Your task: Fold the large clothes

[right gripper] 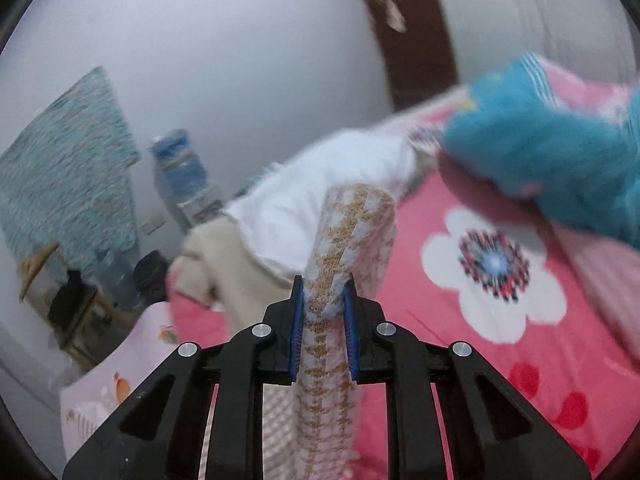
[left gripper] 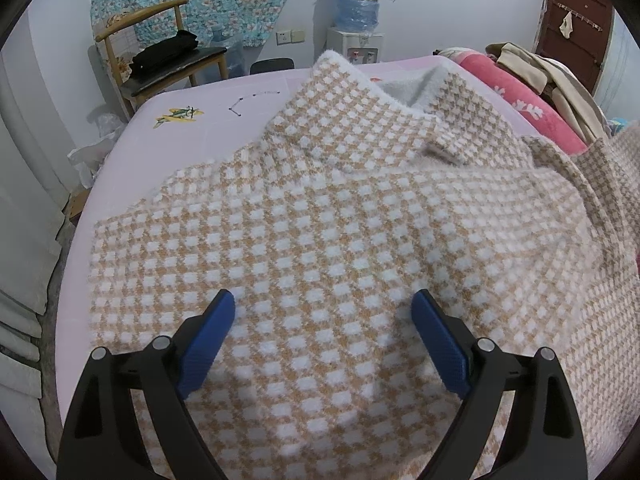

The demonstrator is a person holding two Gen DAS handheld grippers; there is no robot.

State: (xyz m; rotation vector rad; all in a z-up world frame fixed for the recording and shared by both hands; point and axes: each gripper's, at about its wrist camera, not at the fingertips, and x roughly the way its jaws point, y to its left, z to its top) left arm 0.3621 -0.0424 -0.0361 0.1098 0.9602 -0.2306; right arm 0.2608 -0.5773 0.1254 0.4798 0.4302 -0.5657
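A large fuzzy garment with a tan and white houndstooth check (left gripper: 320,220) lies spread over the pink bed sheet (left gripper: 180,128). Its collar end points to the far side, and its right part rises off the bed toward the right edge of the left wrist view. My left gripper (left gripper: 324,308) is open, its blue pads just above the near part of the garment. My right gripper (right gripper: 323,300) is shut on a bunched fold of the same garment (right gripper: 348,240), held up in the air. The right wrist view is blurred.
A pink flowered blanket (right gripper: 500,300) and a pile of clothes (left gripper: 552,80) lie at the right of the bed. A blue cloth (right gripper: 560,160) sits beyond. A wooden chair (left gripper: 160,60) and a water dispenser (left gripper: 356,20) stand by the far wall.
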